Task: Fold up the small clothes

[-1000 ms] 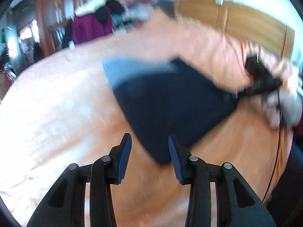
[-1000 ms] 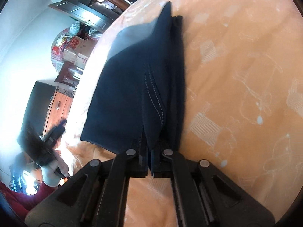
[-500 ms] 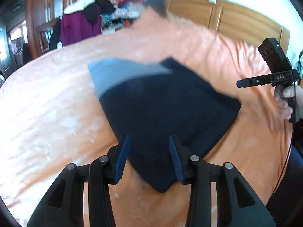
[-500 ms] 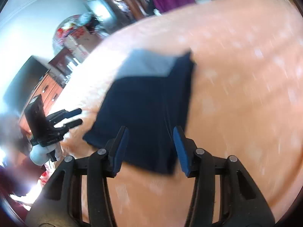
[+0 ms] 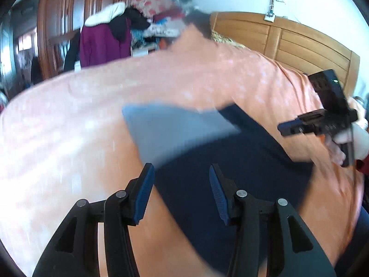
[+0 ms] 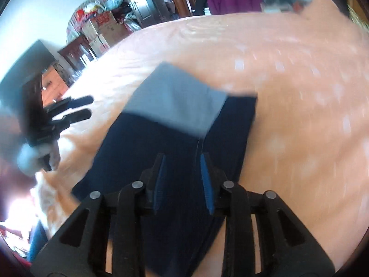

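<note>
Since one second ago, my right gripper [image 6: 182, 180] has released the dark navy garment [image 6: 166, 152]: then its jaws were clamped on the near edge of the cloth, now they stand apart with a clear gap and nothing between them. My left gripper [image 5: 181, 194] was already spread wide a second ago and is spread wide now, holding nothing; it has moved in, so that the garment fills more of its view.

Current state:

1. Garment. The dark navy garment [image 5: 230, 173] lies flat on the orange bedspread [image 5: 69, 127]. A light blue-grey panel [image 5: 175, 129] forms its far end in both views. The near edge runs under the fingers of both tools in the pictures; I cannot tell whether either tool touches the cloth.

2. Right gripper, from the left wrist view. I see the right gripper [image 5: 286, 130] side-on at the right edge of the garment, held by a hand [image 5: 339, 150]. Its tips hang over the bedspread just beside the cloth.

3. Left gripper, from the right wrist view. The left gripper [image 6: 85, 108] shows at the left, blurred, its two fingers visibly parted, off the garment's left edge.

4. Surroundings. A wooden headboard [image 5: 288, 43] stands beyond the bed. A purple coat [image 5: 103, 43] hangs at the far side.
</note>
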The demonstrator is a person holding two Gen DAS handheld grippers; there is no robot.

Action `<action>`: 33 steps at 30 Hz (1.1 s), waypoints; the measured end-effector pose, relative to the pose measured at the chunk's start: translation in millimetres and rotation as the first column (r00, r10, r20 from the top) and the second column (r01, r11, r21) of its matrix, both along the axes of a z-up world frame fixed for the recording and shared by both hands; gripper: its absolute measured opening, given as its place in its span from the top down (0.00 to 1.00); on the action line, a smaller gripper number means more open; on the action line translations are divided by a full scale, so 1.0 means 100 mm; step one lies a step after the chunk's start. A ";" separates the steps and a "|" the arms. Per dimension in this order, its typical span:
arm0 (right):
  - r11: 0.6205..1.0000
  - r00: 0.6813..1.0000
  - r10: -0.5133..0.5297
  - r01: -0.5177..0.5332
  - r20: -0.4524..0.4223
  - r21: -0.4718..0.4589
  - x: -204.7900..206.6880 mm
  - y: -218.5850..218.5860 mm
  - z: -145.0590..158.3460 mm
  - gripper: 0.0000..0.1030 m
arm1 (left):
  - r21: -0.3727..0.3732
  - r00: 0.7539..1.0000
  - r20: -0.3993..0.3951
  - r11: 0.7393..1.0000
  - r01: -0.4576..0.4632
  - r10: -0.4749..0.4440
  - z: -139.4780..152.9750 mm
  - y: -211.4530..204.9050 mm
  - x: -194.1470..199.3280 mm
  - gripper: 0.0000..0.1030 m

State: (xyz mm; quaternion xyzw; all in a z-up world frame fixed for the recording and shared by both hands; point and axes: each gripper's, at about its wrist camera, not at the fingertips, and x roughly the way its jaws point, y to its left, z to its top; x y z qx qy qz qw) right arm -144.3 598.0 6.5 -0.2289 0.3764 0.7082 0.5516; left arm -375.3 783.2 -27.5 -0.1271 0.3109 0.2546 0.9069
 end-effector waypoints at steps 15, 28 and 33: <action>0.999 0.998 0.033 -0.033 0.047 0.015 -0.03 -0.31 -0.05 0.73 | 0.009 0.986 -0.110 0.992 0.128 -0.126 -0.30 0.12 0.33 0.51; 0.989 0.989 -0.148 0.148 -0.006 0.022 -0.05 -1.38 -0.24 0.74 | -0.182 0.982 -0.084 0.972 0.151 -0.168 -0.59 -0.78 -0.26 0.47; 0.992 0.997 -0.073 0.076 0.033 -0.104 -0.23 -1.25 -0.72 0.82 | -0.218 0.992 -0.056 0.971 0.096 -0.110 -0.65 -0.81 -0.37 0.46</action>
